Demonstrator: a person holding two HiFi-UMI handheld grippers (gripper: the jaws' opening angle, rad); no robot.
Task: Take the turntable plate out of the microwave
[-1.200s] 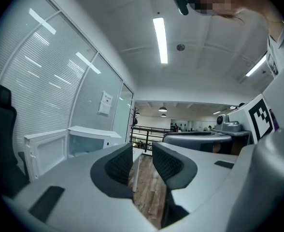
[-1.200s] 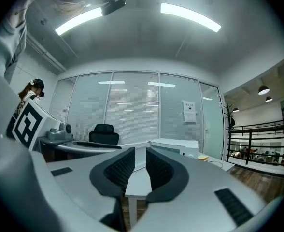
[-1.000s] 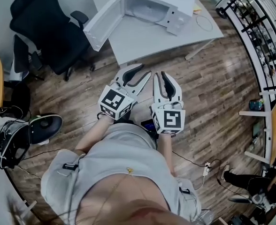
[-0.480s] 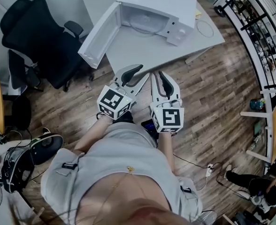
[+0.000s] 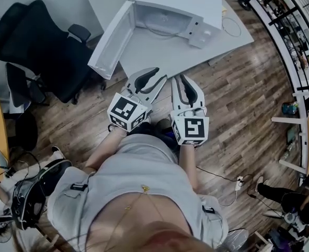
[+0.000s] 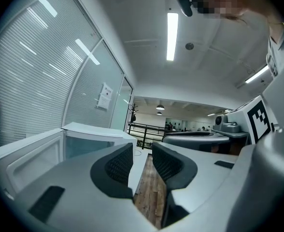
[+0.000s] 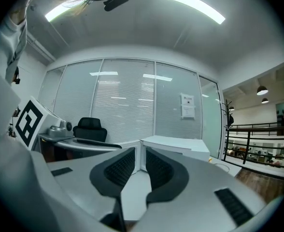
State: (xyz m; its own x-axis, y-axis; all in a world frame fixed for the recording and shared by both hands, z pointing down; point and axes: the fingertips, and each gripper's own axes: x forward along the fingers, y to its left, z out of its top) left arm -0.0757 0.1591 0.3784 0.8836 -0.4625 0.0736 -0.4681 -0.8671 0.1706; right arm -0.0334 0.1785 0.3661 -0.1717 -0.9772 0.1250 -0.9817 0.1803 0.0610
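Note:
A white microwave (image 5: 178, 4) stands on a pale grey table (image 5: 160, 51) with its door (image 5: 110, 41) swung wide open to the left. Its cavity (image 5: 162, 21) shows only dimly, and I cannot make out the turntable plate. My left gripper (image 5: 157, 77) and right gripper (image 5: 179, 79) are held side by side, pointing at the table's near edge and short of the microwave. Each is open by a narrow gap with nothing between its pads. The left gripper view shows my left gripper (image 6: 142, 151) with the microwave (image 6: 84, 139) at left. My right gripper (image 7: 139, 158) faces the microwave (image 7: 180, 146).
A black office chair (image 5: 33, 46) stands left of the table, near the open door. A thin cable loop (image 5: 232, 25) lies on the table right of the microwave. A black railing (image 5: 296, 35) runs along the right. Gear and cables (image 5: 28, 198) lie on the wooden floor at lower left.
The table and microwave have come nearer. Both grippers have moved forward with the person to the table's near edge. The jaws look the same.

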